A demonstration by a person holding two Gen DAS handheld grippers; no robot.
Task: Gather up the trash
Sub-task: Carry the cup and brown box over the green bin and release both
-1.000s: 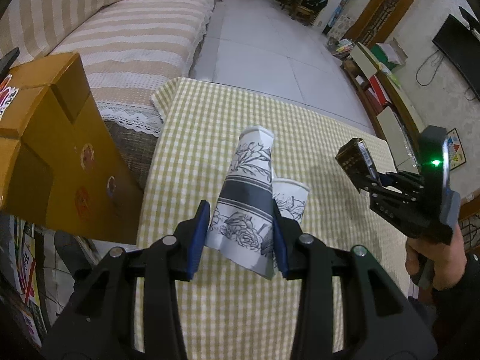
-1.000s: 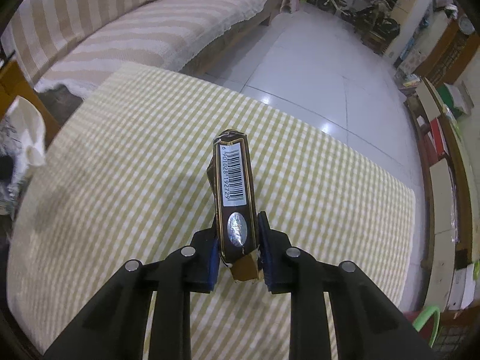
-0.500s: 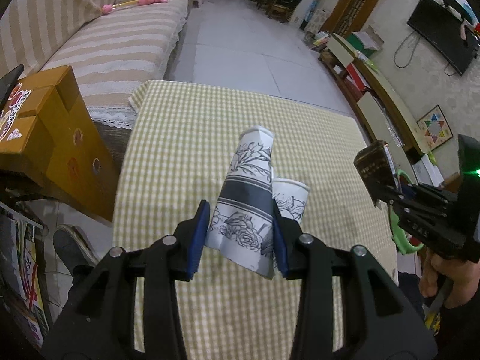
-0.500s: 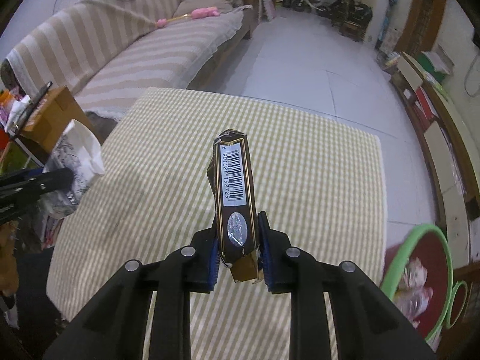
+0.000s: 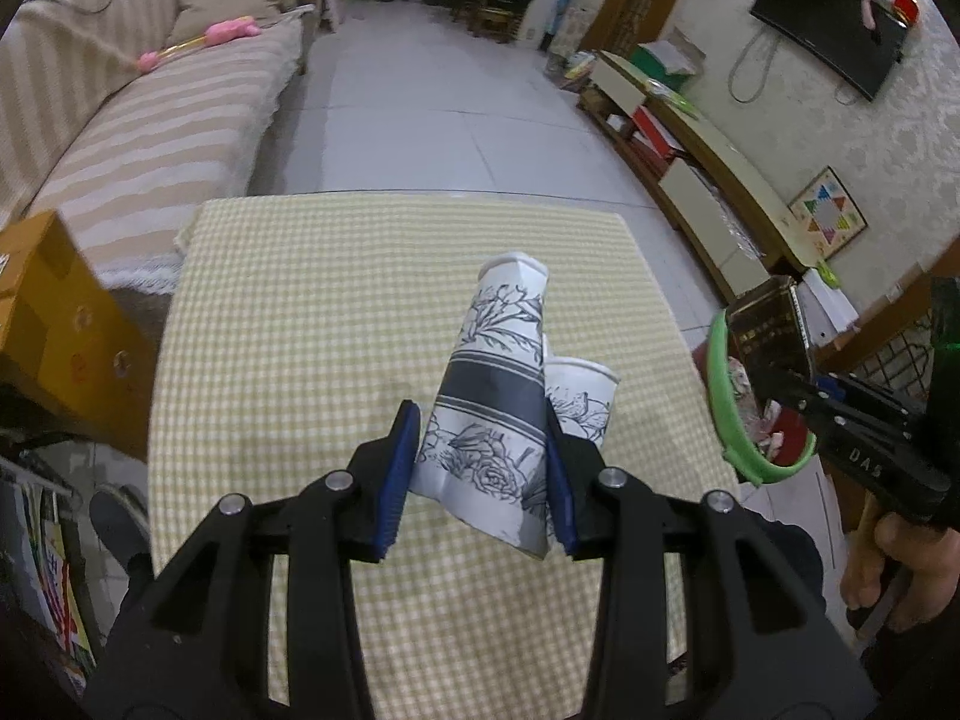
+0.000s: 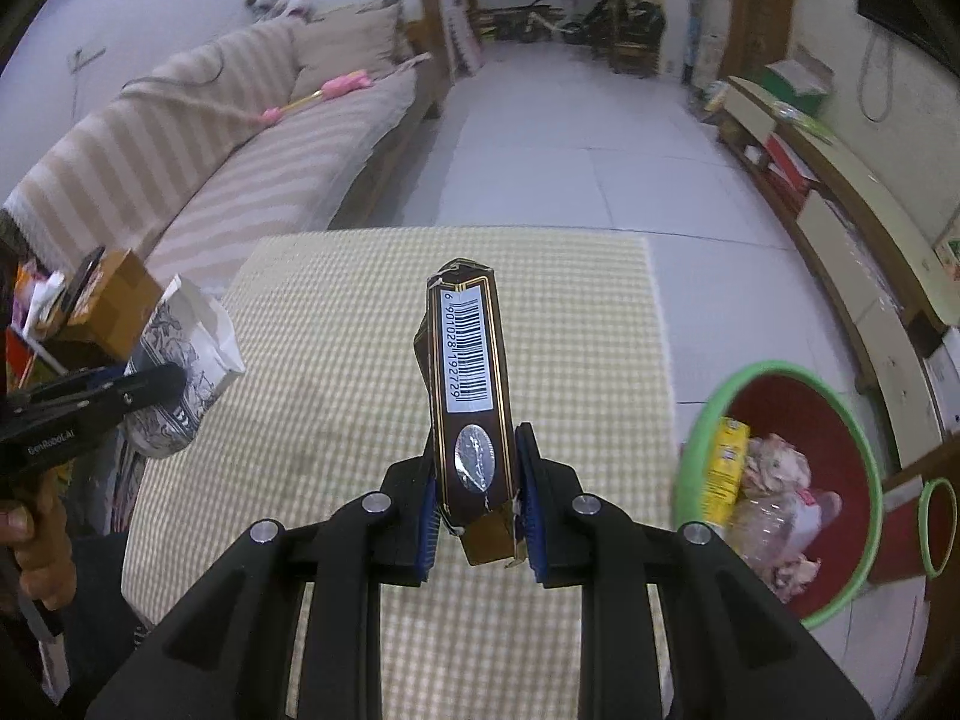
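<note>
While our right gripper [image 6: 474,510] pinches the dark carton [image 6: 471,384] by its lower end and our left gripper [image 5: 480,474] squeezes two crushed paper cups [image 5: 501,396], both light and flimsy, the green-rimmed bin [image 6: 840,597] waits rightward of the fingers.

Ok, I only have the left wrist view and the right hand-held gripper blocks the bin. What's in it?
Observer: A yellow carton stands against the left wall of the green-rimmed bin, crumpled wrappers beside it.
Operator: Where is the dark box held?
Observer: The right hand-held gripper clamps its lower end; a barcode faces the camera.
Operator: Anything near the bin?
Observer: A smaller green ring just right of it.
</note>
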